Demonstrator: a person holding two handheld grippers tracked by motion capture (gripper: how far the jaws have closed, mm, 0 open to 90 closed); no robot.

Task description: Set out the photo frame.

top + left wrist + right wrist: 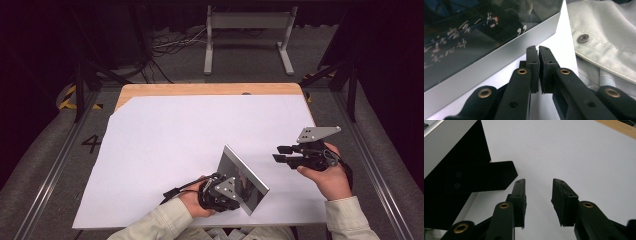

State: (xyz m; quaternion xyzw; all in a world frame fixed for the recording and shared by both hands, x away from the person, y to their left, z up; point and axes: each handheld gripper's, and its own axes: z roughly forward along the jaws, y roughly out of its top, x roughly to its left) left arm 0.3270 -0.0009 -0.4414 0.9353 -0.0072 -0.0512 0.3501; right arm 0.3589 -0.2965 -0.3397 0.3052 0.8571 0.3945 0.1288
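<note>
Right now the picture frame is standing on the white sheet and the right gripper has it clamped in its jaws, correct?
Not quite. The picture frame does stand on the white sheet, but the right gripper holds nothing: the right gripper view shows its jaws apart over bare sheet, beside the frame.

Overhead view; tool views near frame (243, 180)

**Dim workroom around a bright table**

A wooden table (210, 89) under a white sheet (175, 145) stands central. At twelve o'clock, a grey metal stand (248, 37) and loose cables (170, 42) lie on grey floor (45, 165). Yellow-black tape (67, 97) marks ten o'clock.
</note>
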